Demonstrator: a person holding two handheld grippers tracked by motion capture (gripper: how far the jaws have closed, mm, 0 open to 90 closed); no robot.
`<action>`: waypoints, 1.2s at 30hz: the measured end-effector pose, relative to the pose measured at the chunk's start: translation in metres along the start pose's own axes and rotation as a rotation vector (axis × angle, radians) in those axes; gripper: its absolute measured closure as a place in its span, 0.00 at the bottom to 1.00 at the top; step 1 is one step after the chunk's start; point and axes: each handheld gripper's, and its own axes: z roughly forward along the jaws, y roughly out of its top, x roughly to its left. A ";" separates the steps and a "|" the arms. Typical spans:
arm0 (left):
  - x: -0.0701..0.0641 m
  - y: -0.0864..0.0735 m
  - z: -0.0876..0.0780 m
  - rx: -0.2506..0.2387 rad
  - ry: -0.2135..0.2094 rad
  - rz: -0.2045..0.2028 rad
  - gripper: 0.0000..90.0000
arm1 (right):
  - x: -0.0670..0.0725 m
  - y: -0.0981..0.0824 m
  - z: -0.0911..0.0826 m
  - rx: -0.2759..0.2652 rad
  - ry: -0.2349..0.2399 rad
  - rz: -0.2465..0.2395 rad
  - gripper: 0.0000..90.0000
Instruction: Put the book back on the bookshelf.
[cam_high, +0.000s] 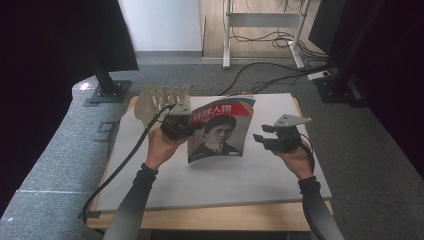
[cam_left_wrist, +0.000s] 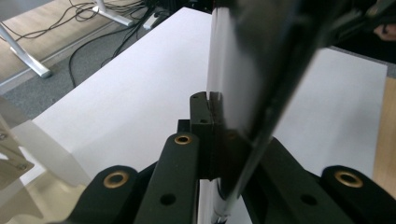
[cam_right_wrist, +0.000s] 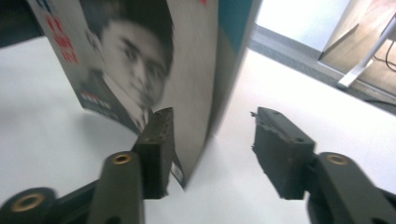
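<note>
A magazine (cam_high: 220, 131) with a portrait and red characters on its cover stands upright and slightly bowed over the middle of the white table top (cam_high: 280, 170). My left gripper (cam_high: 187, 131) is shut on its left edge. In the left gripper view the two jaws pinch the dark glossy magazine (cam_left_wrist: 252, 70) edge-on, and the left gripper (cam_left_wrist: 212, 107) has no gap. My right gripper (cam_high: 264, 139) sits just off the magazine's right edge. In the right gripper view the right gripper (cam_right_wrist: 212, 123) is open. The magazine's (cam_right_wrist: 140, 60) lower corner is between the jaws, close to the left one.
A pale slotted rack (cam_high: 162, 100) stands at the table's back left, right behind my left hand; the rack (cam_left_wrist: 28, 140) also appears low on the left in the left gripper view. Black stand bases (cam_high: 107, 92) and cables (cam_high: 270, 75) lie on the grey floor beyond the table.
</note>
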 end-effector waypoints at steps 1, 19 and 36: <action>0.001 0.000 -0.003 -0.003 0.000 -0.006 0.97 | 0.000 -0.003 0.001 0.011 -0.002 -0.001 0.45; 0.013 -0.012 -0.053 -0.030 0.055 -0.083 0.97 | -0.002 -0.064 0.031 0.144 -0.074 0.074 0.13; 0.024 -0.036 -0.106 -0.069 0.130 -0.163 0.97 | 0.001 -0.111 0.048 0.212 -0.111 0.115 0.00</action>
